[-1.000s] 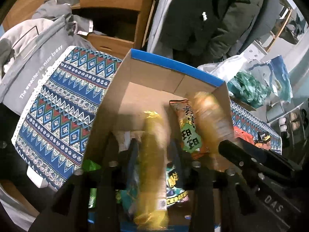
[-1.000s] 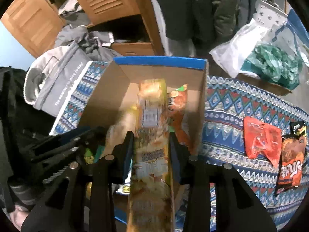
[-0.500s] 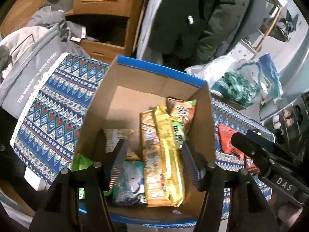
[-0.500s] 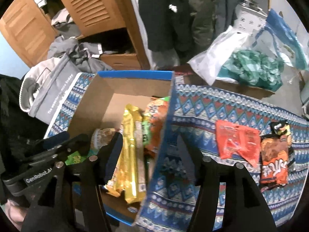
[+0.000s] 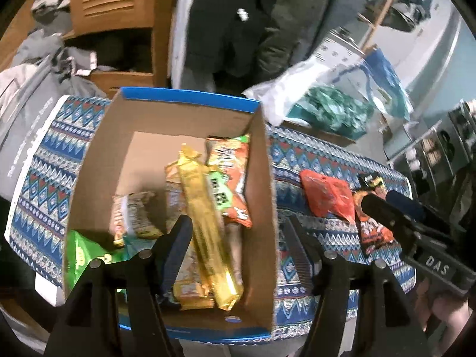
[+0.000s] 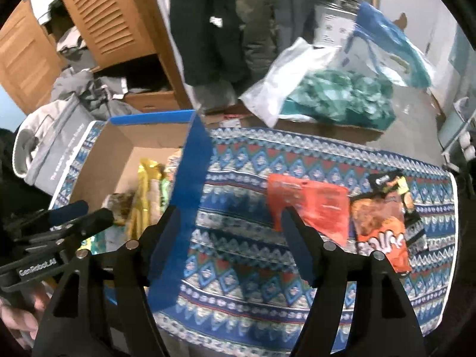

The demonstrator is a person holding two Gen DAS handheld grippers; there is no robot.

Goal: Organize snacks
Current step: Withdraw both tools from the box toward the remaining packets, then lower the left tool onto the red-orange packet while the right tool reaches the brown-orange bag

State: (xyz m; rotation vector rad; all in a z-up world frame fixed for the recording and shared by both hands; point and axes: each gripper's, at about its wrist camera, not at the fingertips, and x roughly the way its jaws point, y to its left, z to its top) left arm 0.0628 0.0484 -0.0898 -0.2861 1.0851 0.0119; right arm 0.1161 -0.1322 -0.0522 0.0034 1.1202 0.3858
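Both the left gripper (image 5: 235,238) and right gripper (image 6: 229,232) had just been opening, jaws empty; gold packet (image 5: 205,223) lay released in box (image 5: 190,99), red packet (image 6: 309,205) awaiting on worktop (image 6: 238,267).

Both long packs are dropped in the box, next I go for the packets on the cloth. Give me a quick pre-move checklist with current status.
1. Left hand-held gripper empty: ok, its jaws have just been opening and nothing is between them.
2. Right hand-held gripper empty: ok, its jaws have just been opening too and hold nothing.
3. Gold pack inside the cardboard box: ok, lying flat on other snacks.
4. Red packet reachable: ok, flat on the patterned cloth, uncovered.
5. Orange packet free: ok, beside the red one.
6. Box wall clear of the right gripper's path: cannot tell, its blue side sits close to the left finger.
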